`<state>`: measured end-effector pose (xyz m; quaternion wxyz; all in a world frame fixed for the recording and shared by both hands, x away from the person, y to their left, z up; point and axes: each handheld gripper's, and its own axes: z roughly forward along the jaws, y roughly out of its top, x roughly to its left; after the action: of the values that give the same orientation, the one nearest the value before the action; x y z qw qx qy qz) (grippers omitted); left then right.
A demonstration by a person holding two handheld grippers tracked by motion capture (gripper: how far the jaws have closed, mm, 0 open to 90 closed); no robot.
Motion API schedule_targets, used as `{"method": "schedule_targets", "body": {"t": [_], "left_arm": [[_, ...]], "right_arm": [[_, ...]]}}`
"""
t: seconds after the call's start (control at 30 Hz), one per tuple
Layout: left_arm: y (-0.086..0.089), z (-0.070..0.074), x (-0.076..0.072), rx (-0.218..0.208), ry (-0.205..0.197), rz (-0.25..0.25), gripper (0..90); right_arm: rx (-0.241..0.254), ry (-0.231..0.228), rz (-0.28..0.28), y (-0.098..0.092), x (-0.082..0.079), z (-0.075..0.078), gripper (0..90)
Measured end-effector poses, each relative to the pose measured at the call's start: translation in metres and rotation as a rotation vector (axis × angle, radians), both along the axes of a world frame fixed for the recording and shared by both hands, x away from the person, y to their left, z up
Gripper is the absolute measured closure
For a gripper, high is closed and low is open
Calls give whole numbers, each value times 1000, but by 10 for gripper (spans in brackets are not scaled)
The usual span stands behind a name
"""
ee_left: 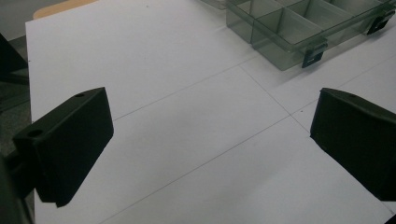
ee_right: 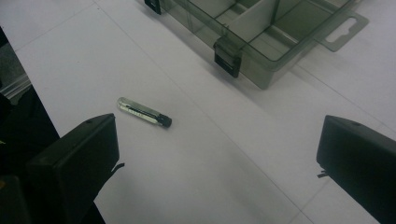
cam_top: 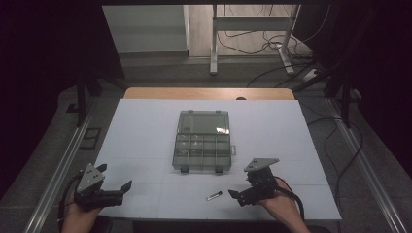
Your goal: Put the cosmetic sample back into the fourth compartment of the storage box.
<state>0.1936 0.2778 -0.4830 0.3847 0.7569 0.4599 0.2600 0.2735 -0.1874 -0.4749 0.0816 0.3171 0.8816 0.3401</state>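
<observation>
Black plastic jaws stand wide apart on both tools, with nothing between them. At the near edge of the white table sheet (cam_top: pixel 145 126), the left gripper (cam_top: pixel 115 182) sits at the near left corner over bare sheet, held in the person's left hand (cam_top: pixel 77 216). The right gripper (cam_top: pixel 236 196) sits at the near right, held in the right hand (cam_top: pixel 279 206). Just to its left lies a small clear glass vial with a black cap (cam_top: pixel 214 195), flat on the sheet, touching neither tool. In the right gripper view the vial (ee_right: pixel 144 112) is slim and tube-shaped, rounded at one end, capped at the other, with dark print along its side. Farther off, mid-table, sits a smoky transparent plastic compartment box (cam_top: pixel 202 141), lid open, its dividers visible and black latches on its near wall
</observation>
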Motion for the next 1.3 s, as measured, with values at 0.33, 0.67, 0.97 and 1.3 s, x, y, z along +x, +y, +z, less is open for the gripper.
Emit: {"method": "schedule_targets", "body": {"t": [0.33, 0.67, 0.97, 1.3], "left_arm": [[0, 0, 0, -6, 0, -3, 0], [0, 0, 0, -6, 0, -9, 0], [0, 0, 0, -4, 0, -14, 0], [-1, 0, 0, 9, -2, -23, 0]], "right_arm": [[-17, 52, 26, 17, 3, -4, 0], [-63, 94, 76, 37, 4, -11, 41], [-73, 120, 143, 55, 8, -16, 248], [-124, 109, 225, 69, 6, -27, 503]]}}
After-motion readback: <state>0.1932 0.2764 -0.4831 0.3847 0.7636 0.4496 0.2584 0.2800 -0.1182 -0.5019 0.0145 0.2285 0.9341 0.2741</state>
